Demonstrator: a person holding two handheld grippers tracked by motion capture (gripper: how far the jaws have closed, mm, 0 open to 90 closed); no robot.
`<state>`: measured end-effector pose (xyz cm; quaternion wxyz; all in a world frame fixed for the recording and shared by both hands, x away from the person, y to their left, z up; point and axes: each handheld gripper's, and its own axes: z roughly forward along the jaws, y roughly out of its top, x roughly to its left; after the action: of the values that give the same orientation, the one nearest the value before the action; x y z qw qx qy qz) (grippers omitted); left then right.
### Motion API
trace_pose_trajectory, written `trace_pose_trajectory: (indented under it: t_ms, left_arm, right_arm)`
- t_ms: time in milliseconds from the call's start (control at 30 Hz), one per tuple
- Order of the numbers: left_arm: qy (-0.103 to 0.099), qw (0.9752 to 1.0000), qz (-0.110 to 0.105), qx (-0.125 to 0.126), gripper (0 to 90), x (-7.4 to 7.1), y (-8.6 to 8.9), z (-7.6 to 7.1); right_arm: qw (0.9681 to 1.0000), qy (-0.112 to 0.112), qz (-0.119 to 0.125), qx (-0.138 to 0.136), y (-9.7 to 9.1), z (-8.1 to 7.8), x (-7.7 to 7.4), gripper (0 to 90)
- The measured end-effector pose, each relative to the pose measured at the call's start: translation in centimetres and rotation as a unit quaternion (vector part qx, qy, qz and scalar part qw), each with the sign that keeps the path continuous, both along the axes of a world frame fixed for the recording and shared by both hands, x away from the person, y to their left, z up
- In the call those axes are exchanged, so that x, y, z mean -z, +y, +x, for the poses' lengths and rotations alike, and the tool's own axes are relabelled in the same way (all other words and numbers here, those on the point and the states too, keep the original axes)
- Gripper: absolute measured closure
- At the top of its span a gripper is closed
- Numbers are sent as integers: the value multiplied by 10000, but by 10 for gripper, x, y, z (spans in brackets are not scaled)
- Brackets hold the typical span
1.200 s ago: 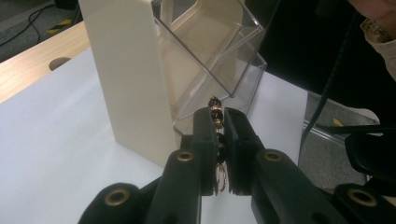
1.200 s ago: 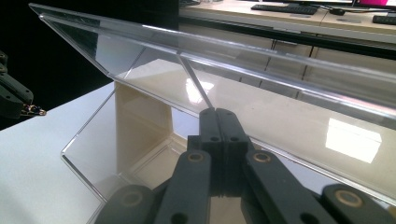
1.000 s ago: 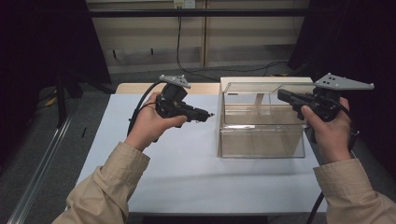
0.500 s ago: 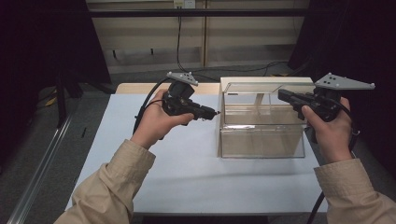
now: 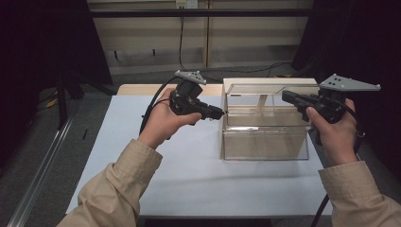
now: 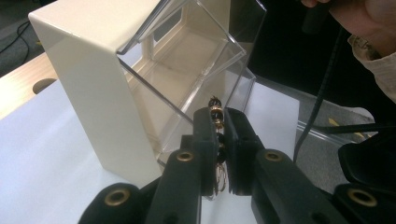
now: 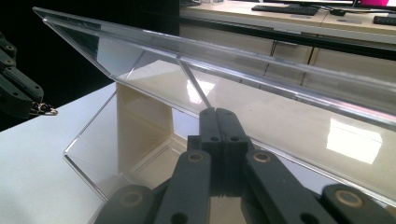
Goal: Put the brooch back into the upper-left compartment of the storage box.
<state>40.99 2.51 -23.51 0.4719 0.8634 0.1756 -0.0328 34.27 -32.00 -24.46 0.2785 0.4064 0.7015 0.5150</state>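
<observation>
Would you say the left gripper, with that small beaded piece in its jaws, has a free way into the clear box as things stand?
Probably yes. The right gripper holds the clear lid raised, so the clear box stands open, and the left gripper with the beaded piece sits right at its open side.

The left gripper (image 5: 221,113), clamped on a small gold-and-black beaded trinket (image 6: 215,112), is now closer to the clear box (image 5: 265,142) than it was a second ago. Back then its tip hung a little way short of the box's left wall; now it sits right at that wall's upper edge. The left hand (image 5: 163,120) has come across with it.
</observation>
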Motion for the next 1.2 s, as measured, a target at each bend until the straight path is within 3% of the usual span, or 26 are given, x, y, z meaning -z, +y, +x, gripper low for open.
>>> trace_pose_trajectory:
  t_ms: [1200]
  left_arm:
    - [-74, 10000, -63, 9, 841, -4, -17, 3]
  right_arm:
    - [10000, 2, 18, 6, 0, 0, 2, 900]
